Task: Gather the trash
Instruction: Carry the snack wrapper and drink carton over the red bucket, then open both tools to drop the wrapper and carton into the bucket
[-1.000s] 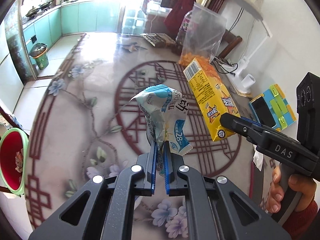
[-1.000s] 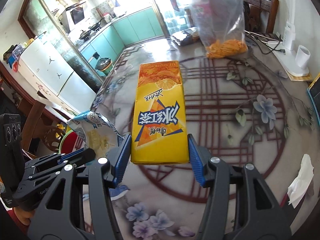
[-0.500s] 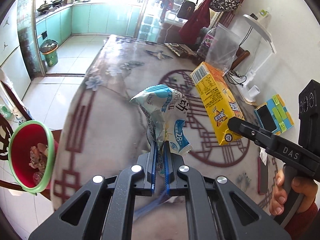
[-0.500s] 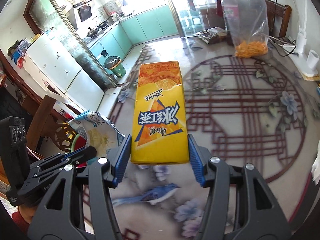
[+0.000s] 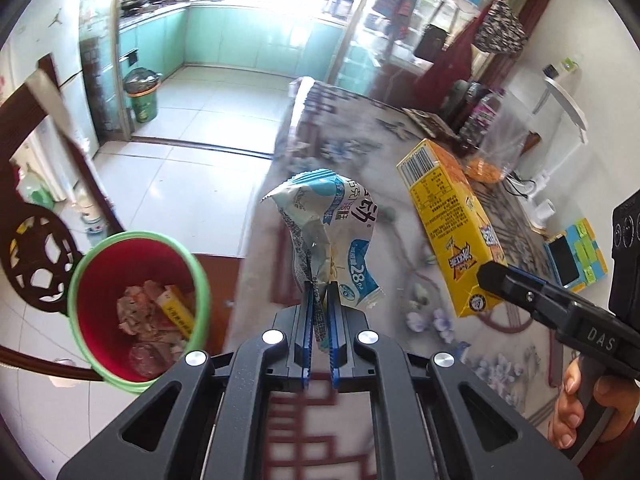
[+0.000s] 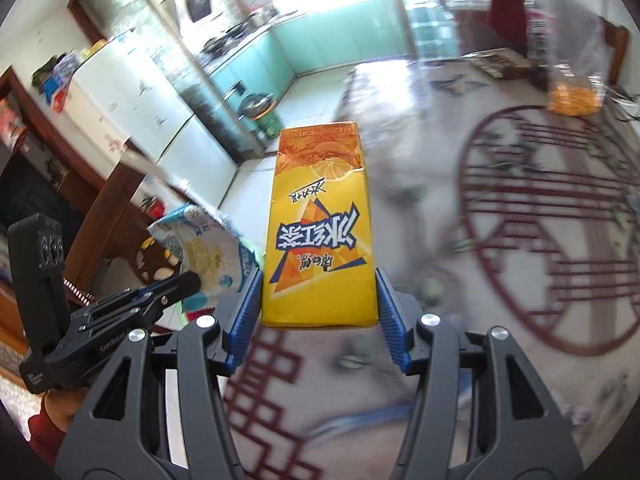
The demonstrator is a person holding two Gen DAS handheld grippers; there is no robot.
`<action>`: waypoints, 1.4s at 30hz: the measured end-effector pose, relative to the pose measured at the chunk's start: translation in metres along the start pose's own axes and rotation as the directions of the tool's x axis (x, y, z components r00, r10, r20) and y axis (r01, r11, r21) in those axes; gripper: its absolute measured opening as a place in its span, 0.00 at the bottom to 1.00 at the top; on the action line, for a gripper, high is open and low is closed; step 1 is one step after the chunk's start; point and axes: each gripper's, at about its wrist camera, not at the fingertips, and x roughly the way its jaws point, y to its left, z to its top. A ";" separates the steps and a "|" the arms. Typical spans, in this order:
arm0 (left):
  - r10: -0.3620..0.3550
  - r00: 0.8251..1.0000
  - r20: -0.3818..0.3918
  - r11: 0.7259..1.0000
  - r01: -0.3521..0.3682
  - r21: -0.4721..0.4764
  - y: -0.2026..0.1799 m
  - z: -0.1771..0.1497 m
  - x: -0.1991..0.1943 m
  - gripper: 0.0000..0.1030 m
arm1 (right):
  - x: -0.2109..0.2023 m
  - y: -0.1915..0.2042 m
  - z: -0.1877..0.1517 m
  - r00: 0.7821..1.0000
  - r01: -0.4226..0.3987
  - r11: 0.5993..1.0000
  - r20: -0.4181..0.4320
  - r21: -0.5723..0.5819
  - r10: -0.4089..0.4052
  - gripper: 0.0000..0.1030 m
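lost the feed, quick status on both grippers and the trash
Left gripper shut on wrapper. Right gripper shut on yellow carton. Red bin below left, nothing blocking.

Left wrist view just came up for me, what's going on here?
A person is clearing trash with a handheld gripper in each hand. The left gripper is shut on a crumpled blue-and-white snack wrapper. The right gripper clamps a yellow iced tea carton by its base. Both items are held in the air near the edge of the patterned table. A red bin with a green rim, already holding some trash, stands below on the left. Neither item has been dropped in yet.
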 end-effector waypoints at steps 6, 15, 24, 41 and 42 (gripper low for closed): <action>0.095 0.995 0.005 0.992 -0.094 -0.080 0.071 0.003 -0.009 0.04 | 0.048 0.060 0.001 0.994 -0.080 0.994 -0.075 -0.074 0.075 0.52; 0.175 0.985 -0.010 0.972 -0.174 -0.155 0.143 0.007 -0.006 0.04 | 0.099 0.121 -0.001 0.977 -0.143 0.978 -0.177 -0.151 0.115 0.52; 0.196 0.980 -0.034 0.966 -0.199 -0.168 0.173 0.008 0.004 0.04 | 0.137 0.155 -0.010 0.960 -0.159 0.973 -0.258 -0.166 0.112 0.52; 0.222 0.973 -0.064 0.953 -0.230 -0.199 0.207 0.018 0.024 0.29 | 0.146 0.181 0.004 0.977 -0.100 0.960 -0.210 -0.261 0.045 0.65; 0.219 0.974 -0.064 0.953 -0.228 -0.199 0.207 0.018 0.025 0.29 | 0.141 0.178 0.003 0.978 -0.096 0.961 -0.205 -0.260 0.042 0.65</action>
